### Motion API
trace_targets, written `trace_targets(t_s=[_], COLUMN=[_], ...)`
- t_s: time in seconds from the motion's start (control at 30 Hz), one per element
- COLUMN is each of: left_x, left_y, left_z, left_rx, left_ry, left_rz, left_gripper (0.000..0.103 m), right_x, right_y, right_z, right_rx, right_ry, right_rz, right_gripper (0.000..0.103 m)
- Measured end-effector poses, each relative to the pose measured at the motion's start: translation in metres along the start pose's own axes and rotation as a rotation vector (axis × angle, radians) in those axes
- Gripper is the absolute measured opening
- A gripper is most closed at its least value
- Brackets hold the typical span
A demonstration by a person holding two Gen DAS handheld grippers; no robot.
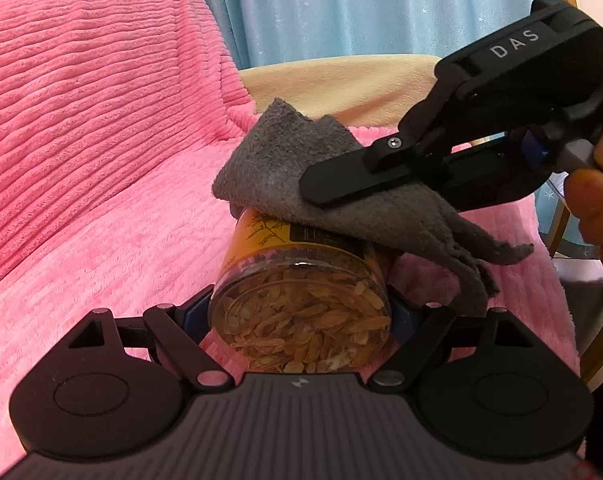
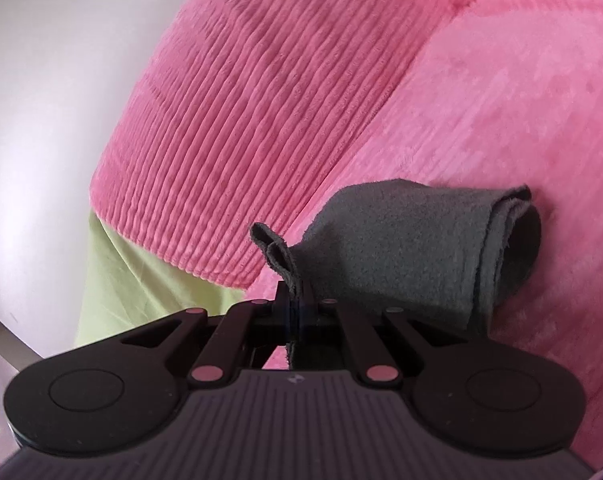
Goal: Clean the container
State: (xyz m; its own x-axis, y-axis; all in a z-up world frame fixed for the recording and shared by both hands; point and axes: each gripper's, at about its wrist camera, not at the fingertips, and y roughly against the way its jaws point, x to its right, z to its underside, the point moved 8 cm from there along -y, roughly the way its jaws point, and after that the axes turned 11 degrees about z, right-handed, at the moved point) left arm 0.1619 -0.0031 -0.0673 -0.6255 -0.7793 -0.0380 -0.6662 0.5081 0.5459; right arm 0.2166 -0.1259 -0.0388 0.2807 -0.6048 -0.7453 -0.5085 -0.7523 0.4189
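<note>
Far left: pink ribbed blanket (image 1: 93, 128) covers the whole work surface; blue star-print curtain (image 1: 341, 8) behind. Left claw (image 1: 301, 316) sits low centre in the left wrist view, jaws spread to the width of the container (image 1: 301, 304) and closed against its two sides. The container is a clear plastic jar held on its side above the blanket, base toward the camera, packed with dry tan slivers; yellow printed label round the wall. Draped over its upper wall, touching: grey cloth (image 1: 341, 184), folded, frayed edges. Right of that, the right claw (image 1: 329, 184) comes in from the right, a person's hand (image 1: 597, 184) on its grip. Right wrist view confirms jaws drawn nearly together, pinching a fold of the cloth. Judgement: jar is light, stiff, smooth-walled, likely slippery under rubbing; side grip near the base looks adequate but could rotate. Cloth is soft and limp; pinch near the fold, keep bulk over the jar.
</note>
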Motion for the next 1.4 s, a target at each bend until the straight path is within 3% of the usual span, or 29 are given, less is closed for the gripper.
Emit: trace_targets(t_s=[0.17, 0.27, 0.47, 0.67, 0.9, 1.1, 1.17, 1.27, 1.33, 1.4], left_x=[0.003, 0.006, 0.014, 0.013, 0.016, 0.028, 0.031, 0.032, 0.034, 0.036], left_y=[0.002, 0.003, 0.01, 0.005, 0.001, -0.005, -0.006, -0.007, -0.007, -0.008], left_z=[0.005, 0.008, 0.015, 0.012, 0.012, 0.009, 0.009, 0.01, 0.01, 0.01], left_rx=[-0.002, -0.001, -0.002, -0.001, -0.006, -0.022, -0.024, -0.028, -0.032, -0.032], left_ry=[-0.003, 0.0, -0.005, -0.014, -0.041, -0.135, -0.15, -0.157, -0.167, -0.175], left_rz=[-0.004, -0.008, -0.018, -0.024, -0.04, -0.085, -0.091, -0.093, -0.096, -0.099], left_gripper=[0.084, 0.084, 0.084, 0.084, 0.084, 0.084, 0.084, 0.084, 0.084, 0.084], right_x=[-0.011, -0.022, -0.036, -0.017, -0.045, -0.012, -0.019, -0.038, -0.04, -0.027], right_y=[-0.001, 0.002, 0.003, 0.001, -0.006, -0.001, 0.001, 0.001, 0.001, 0.003], right_z=[-0.01, -0.005, 0.015, -0.014, 0.013, -0.027, -0.02, 0.006, 0.007, -0.012], right_rx=[0.1, 0.108, 0.006, 0.11, 0.013, 0.152, 0.13, 0.024, 0.033, 0.096], right_ry=[0.184, 0.294, 0.346, 0.267, 0.389, 0.24, 0.266, 0.338, 0.388, 0.349], right_rz=[0.127, 0.181, 0.105, 0.18, 0.086, 0.213, 0.201, 0.104, 0.124, 0.19], right_gripper=[0.002, 0.002, 0.002, 0.002, 0.001, 0.002, 0.003, 0.003, 0.001, 0.001])
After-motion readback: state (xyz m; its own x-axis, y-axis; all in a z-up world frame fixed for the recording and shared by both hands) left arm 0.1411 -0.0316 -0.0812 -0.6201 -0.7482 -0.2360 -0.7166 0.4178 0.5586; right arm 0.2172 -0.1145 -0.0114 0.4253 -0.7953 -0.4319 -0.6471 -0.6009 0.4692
